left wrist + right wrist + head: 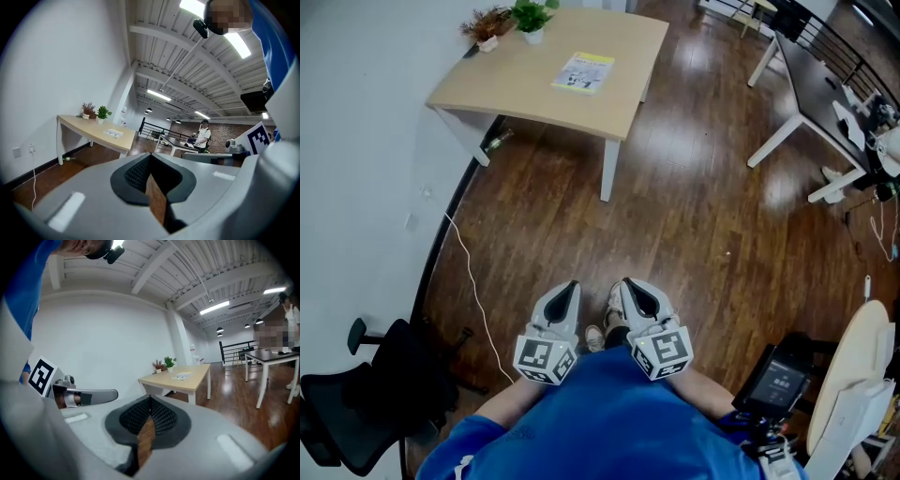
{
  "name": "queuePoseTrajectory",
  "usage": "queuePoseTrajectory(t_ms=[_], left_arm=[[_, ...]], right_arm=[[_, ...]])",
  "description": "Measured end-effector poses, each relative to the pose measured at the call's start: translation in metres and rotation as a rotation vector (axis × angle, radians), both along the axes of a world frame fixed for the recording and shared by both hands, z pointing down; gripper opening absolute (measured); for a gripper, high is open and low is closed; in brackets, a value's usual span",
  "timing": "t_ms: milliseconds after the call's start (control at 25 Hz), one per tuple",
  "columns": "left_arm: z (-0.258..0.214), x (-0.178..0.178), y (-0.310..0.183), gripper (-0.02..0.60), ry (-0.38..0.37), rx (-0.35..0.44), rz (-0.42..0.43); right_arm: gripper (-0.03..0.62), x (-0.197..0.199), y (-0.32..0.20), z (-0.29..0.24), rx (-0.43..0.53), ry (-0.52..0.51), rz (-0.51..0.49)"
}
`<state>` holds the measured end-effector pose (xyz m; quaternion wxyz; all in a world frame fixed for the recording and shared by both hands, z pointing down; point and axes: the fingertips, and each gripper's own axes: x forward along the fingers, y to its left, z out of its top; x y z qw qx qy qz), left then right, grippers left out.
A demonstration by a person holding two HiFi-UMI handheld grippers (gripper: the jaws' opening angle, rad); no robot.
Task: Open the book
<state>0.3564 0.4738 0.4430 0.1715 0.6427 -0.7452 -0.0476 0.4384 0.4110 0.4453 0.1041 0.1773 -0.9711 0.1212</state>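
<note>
Book [583, 72] is lying flat and closed, cover up, on the far right part of a pale wooden table [487, 84], well apart from both tongs. Its cover is showing yellow and white, with print too small to read.

At the far left a white wall [356, 141] is running along the room, and a black office chair [366, 394] is standing beside it. A white cable [469, 272] is trailing across the dark wooden floor [694, 234] near the wall. At the table's back left corner a dried reddish plant [489, 24] and a green plant in a white pot [532, 17] are standing side by side.

Nearer the camera, the left tongs [572, 285] are pointing towards the table with the jaws closed together on nothing. Just beside them, the right tongs [625, 281] are pointing the same way, also closed and empty. Each is carrying a cube with black-and-white square markers. A person's blue shirt [609, 422] is filling the lower edge of the head view.

To the right a dark-topped table with white legs [811, 84] is standing, and in the left gripper view a person in a white top [203, 135] is sitting at it. At lower right a small lit screen [780, 380] is glowing; its text is too small to read.
</note>
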Motion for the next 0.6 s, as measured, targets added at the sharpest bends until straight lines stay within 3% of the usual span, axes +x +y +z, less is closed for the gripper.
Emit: queuePoseTrajectory(t_ms=[600], left_arm=[[-0.018,-0.057,-0.128,0.006,-0.063,0.008,-0.036]], right_arm=[[0.002,-0.064,-0.124,-0.004,0.010,-0.035,-0.066]])
